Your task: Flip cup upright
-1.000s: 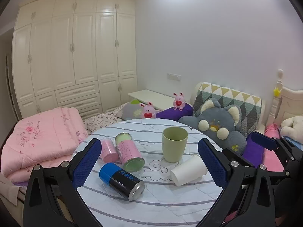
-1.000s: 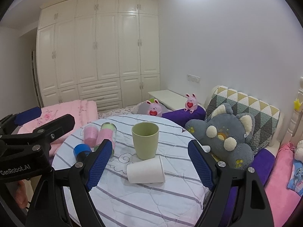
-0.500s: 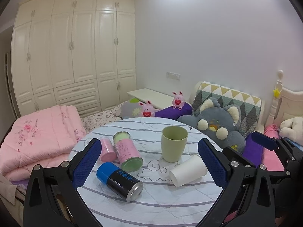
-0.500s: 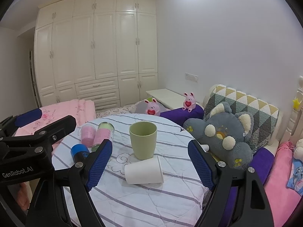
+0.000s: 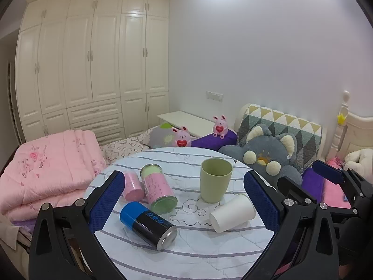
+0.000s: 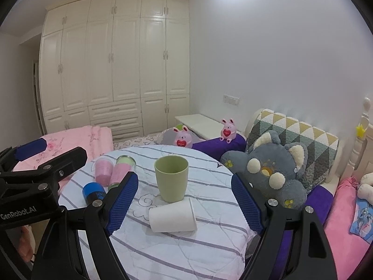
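Inspecting task object: white paper cup (image 6: 172, 217) lies on its side on the round table (image 6: 186, 252), just in front of the upright green cup (image 6: 171, 178); whether the two touch cannot be told. Its mouth points to the right in the right wrist view.
Right gripper (image 6: 184, 203): jaws spread wide, nothing between the pads, held above and short of the paper cup, which sits framed between its fingers.
Left gripper (image 5: 184, 200): jaws likewise spread wide and empty, well back from the table's contents.
Change noted: against the views a second ago, the paper cup, green cup and cans appear slightly lower and nearer in the right wrist view, which suggests the right gripper has crept forward a little; the left wrist view has shifted only slightly. No object on the table has moved.
Meaning for task: judged an approach stage only; the flip has not begun and the cup is untouched.
Neighbouring items: blue and black can (image 5: 148, 226), pink and green can (image 5: 158, 191) and a small pink cup (image 5: 132, 185) all lie on their sides to the left (clear of the likely path).
Risk: paper wall looks soft, so a hard pinch may crush it; the green cup close behind leaves little room for the far finger.
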Motion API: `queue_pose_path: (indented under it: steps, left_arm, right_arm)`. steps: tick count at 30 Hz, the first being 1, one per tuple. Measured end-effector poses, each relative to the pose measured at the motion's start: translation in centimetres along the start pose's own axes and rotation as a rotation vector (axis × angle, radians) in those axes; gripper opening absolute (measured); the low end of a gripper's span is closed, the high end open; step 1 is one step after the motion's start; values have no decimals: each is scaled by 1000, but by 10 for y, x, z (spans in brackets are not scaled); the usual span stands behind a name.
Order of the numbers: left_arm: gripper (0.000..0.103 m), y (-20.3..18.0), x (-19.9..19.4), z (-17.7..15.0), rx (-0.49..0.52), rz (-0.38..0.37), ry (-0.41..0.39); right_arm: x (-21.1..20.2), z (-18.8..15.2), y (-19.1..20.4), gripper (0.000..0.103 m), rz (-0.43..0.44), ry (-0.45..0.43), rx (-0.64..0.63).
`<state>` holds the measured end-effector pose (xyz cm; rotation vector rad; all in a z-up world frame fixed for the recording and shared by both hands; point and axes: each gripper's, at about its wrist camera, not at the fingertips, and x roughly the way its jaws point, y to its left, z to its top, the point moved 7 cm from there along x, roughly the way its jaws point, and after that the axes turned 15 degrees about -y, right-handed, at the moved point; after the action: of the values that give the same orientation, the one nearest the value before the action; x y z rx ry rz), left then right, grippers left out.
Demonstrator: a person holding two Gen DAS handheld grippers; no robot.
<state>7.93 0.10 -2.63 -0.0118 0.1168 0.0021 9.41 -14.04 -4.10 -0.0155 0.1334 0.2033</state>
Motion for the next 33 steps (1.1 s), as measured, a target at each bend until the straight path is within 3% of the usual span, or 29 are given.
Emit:
queue_pose_path:
  steps: [33]
  left_arm:
    - [103,-5,-2,3,50,30,-5]
  right_arm:
    - [5,-4,-2,83,-11,4,-3]
